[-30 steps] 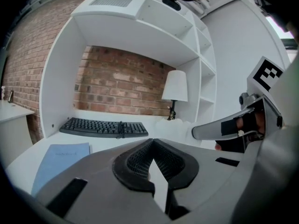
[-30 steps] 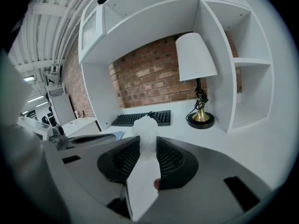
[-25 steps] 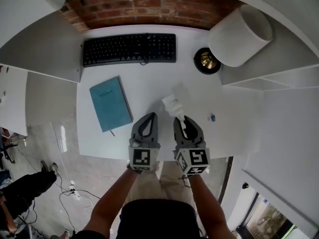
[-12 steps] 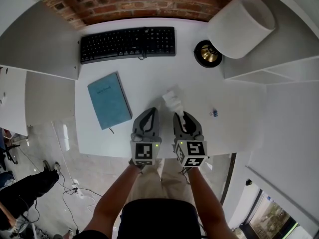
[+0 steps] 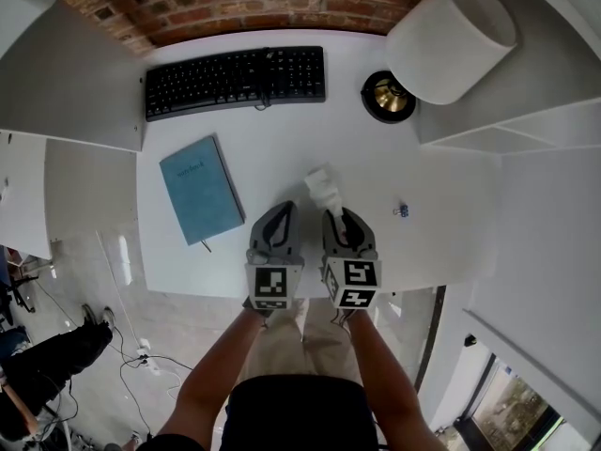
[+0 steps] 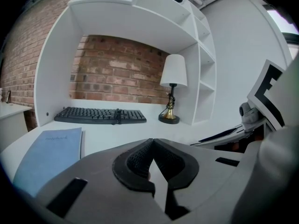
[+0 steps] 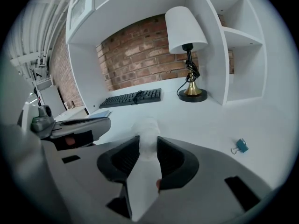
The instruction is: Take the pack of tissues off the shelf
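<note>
In the right gripper [image 7: 145, 148], a soft, rounded white tissue pack [image 7: 145, 125]

bare bench [image 5: 282, 148] lies open between the keyboard [image 5: 235, 81] at the back, the blue notebook [image 5: 201, 189] on the left and the lamp [image 5: 449, 38] at the back right. a small binder clip [image 5: 401, 209] lies right of the right hand-held gripper [image 5: 340, 216], which stands just beside the left hand-held gripper [image 5: 282, 212].

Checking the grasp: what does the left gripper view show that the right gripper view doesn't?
Only the left gripper view: the left gripper seen end-on, jaws together and empty. Only the right gripper view: the pack of tissues clamped in the right gripper, and a blue binder clip on the desk. Both: keyboard, lamp, brick wall.
</note>
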